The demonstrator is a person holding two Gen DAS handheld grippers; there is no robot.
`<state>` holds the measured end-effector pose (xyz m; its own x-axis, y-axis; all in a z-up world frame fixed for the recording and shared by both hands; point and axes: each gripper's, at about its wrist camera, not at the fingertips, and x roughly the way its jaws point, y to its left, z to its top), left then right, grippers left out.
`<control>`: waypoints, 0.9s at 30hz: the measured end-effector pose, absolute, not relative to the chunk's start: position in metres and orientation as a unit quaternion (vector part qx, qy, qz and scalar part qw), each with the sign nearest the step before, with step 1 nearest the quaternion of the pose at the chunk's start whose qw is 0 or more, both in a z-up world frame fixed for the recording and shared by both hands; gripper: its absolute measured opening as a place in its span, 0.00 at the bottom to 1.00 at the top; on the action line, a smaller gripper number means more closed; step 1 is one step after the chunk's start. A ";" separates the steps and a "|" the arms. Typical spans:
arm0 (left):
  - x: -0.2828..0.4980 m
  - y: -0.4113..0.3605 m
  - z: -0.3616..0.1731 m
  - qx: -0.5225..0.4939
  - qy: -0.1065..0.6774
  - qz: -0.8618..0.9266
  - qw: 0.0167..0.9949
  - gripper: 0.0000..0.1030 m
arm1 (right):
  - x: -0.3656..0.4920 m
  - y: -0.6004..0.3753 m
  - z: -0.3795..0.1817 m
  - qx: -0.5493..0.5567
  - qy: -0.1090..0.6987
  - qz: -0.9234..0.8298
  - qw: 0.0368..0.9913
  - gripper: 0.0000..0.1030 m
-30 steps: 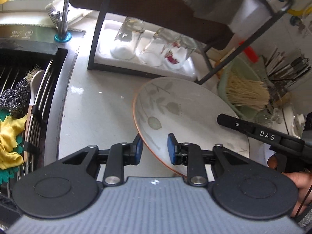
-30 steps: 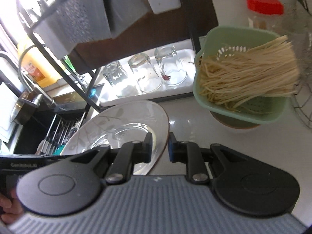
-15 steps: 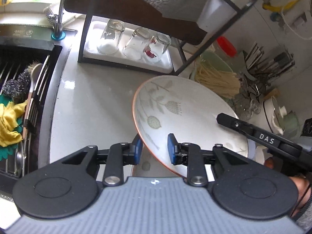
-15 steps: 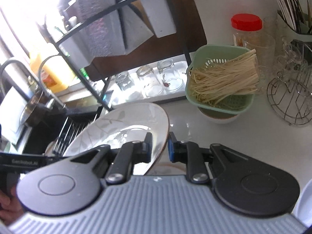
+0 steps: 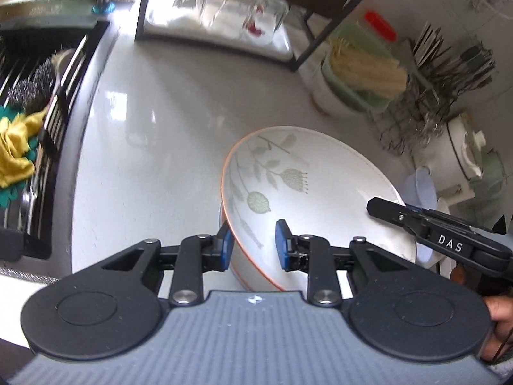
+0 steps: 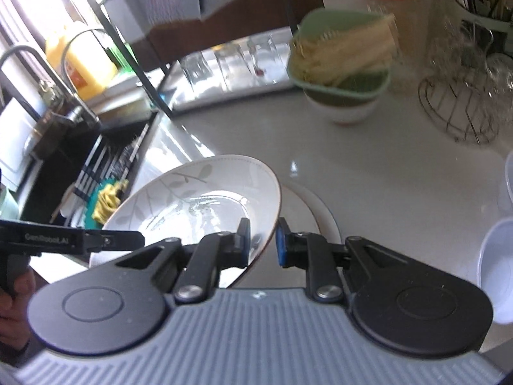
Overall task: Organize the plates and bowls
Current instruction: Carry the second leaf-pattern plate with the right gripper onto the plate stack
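Here, two grippers share one leaf-patterned plate point(image 5: 314, 192), tilted above the counter point(image 5: 160, 122).
The left gripper point(image 5: 252, 245) pinches its near rim; the right gripper point(image 6: 263, 240), marked "DAS", clamps the opposite edge.

A home kitchen: a glossy white countertop point(image 5: 166, 134) beside a black sink point(image 5: 29, 102) with a chrome tap point(image 6: 48, 73), upturned drinking glasses point(image 5: 231, 9), a green colander of noodles point(image 6: 346, 64).
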<state>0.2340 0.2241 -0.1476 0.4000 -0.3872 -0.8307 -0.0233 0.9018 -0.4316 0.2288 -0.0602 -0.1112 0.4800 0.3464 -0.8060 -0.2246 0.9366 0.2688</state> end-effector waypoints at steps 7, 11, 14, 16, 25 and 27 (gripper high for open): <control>0.234 0.207 -0.162 -0.151 0.548 -0.113 0.815 0.30 | 0.221 -0.067 -0.139 0.065 0.501 0.154 0.849 0.19; 0.232 0.198 -0.165 -0.133 0.548 -0.108 0.818 0.30 | 0.220 -0.074 -0.148 0.074 0.506 0.154 0.846 0.19; 0.233 0.194 -0.171 -0.133 0.554 -0.098 0.816 0.30 | 0.222 -0.075 -0.154 0.074 0.510 0.153 0.843 0.20; 0.234 0.191 -0.173 -0.128 0.556 -0.093 0.816 0.30 | 0.224 -0.074 -0.157 0.073 0.513 0.154 0.841 0.19; 0.239 0.184 -0.177 -0.110 0.564 -0.068 0.816 0.30 | 0.233 -0.071 -0.161 0.062 0.513 0.162 0.841 0.20; 0.241 0.180 -0.177 -0.103 0.564 -0.065 0.817 0.30 | 0.236 -0.072 -0.162 0.063 0.513 0.160 0.841 0.20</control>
